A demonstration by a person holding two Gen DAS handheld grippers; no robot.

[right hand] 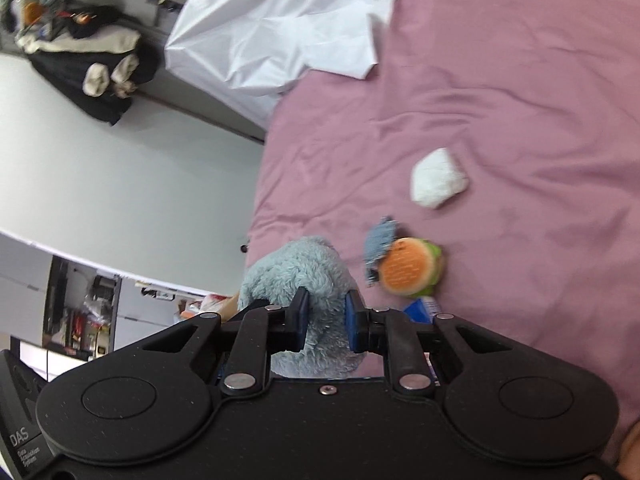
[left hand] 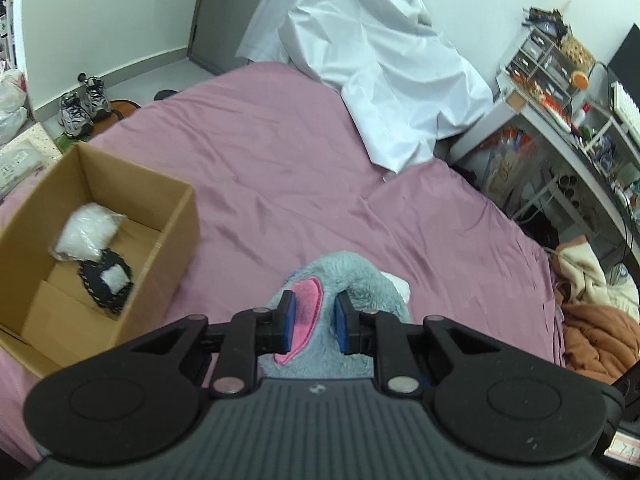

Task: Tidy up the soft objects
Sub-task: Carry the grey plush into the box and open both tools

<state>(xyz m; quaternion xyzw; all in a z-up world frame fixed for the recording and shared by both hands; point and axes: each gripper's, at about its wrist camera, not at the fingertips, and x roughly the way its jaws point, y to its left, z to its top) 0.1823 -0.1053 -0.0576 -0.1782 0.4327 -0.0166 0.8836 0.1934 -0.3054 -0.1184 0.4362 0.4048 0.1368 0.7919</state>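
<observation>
Both grippers hold a grey-blue plush toy with a pink ear patch over the pink bed. My left gripper is shut on its pink-lined ear. My right gripper is shut on another fluffy part of the same plush toy. A cardboard box stands open on the bed to the left and holds a white bagged bundle and a dark stitched pad. In the right wrist view a burger plush, a small blue-grey knitted piece and a white soft bundle lie on the sheet.
A crumpled white sheet lies at the head of the bed. A cluttered white desk stands to the right, blankets piled beside the bed. Sneakers sit on the floor at far left. A blue object shows by my right gripper.
</observation>
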